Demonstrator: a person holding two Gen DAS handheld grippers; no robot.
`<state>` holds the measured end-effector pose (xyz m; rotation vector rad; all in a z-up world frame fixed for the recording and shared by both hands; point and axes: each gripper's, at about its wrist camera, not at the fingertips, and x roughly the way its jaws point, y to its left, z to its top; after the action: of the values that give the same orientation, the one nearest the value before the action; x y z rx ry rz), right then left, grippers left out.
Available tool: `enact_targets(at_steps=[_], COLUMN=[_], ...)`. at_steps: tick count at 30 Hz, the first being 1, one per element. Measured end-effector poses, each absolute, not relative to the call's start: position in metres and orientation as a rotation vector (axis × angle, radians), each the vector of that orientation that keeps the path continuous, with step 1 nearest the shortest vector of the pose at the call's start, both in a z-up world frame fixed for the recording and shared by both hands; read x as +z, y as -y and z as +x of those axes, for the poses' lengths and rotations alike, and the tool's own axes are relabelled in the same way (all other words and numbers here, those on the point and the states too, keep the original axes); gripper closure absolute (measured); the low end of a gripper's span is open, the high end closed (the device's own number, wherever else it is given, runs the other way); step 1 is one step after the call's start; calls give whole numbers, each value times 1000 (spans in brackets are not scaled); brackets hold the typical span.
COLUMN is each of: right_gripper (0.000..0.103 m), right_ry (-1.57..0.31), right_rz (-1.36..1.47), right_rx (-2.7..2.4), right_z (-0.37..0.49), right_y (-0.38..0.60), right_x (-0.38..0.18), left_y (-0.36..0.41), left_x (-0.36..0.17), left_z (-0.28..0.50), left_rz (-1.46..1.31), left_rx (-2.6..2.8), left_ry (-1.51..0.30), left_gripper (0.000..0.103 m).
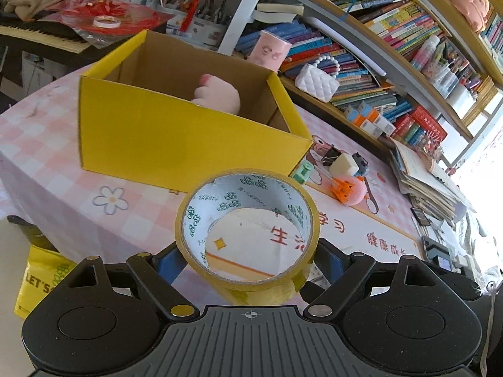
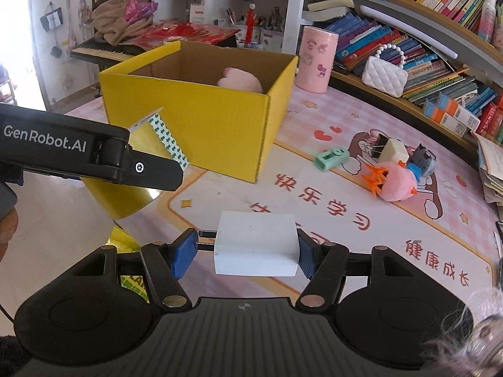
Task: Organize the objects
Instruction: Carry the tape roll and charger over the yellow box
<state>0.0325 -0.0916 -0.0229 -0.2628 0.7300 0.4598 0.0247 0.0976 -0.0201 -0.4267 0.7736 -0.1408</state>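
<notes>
A yellow tape roll (image 1: 251,194) with a white printed core hangs above the table's near edge, and my left gripper (image 1: 248,260) is shut on its sides. In the right wrist view the same roll (image 2: 141,144) shows at the left, in front of the yellow cardboard box (image 2: 195,119). My right gripper (image 2: 248,254) is shut on a white block (image 2: 256,242) with two prongs on its left side, held over the pink mat. The open box (image 1: 176,144) stands ahead of both grippers. A pink plush (image 1: 217,94) lies inside it.
Small items lie on the mat right of the box: a green piece (image 2: 331,157), a cream cube (image 2: 394,150), an orange clip (image 2: 372,177) and a pink pompom (image 2: 396,185). A pink tin (image 2: 316,59) and white purse (image 2: 383,75) stand by the bookshelves.
</notes>
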Motion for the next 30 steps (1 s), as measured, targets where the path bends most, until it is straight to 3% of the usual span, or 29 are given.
enact_targets(at_steps=[21,30], right_gripper=[40,40], right_ry=[-682,-614], right_rz=[-277,-260], right_rx=[480,448], right_z=[-2,9], right_y=[22,15], right_x=[-17,-1], left_y=[-163,-172], left_x=[-10,14], left_z=[-15,-12], left_rz=[-425,-375], left_rx=[-124,-112], left_ry=[-698,-582], left_gripper=[16,16])
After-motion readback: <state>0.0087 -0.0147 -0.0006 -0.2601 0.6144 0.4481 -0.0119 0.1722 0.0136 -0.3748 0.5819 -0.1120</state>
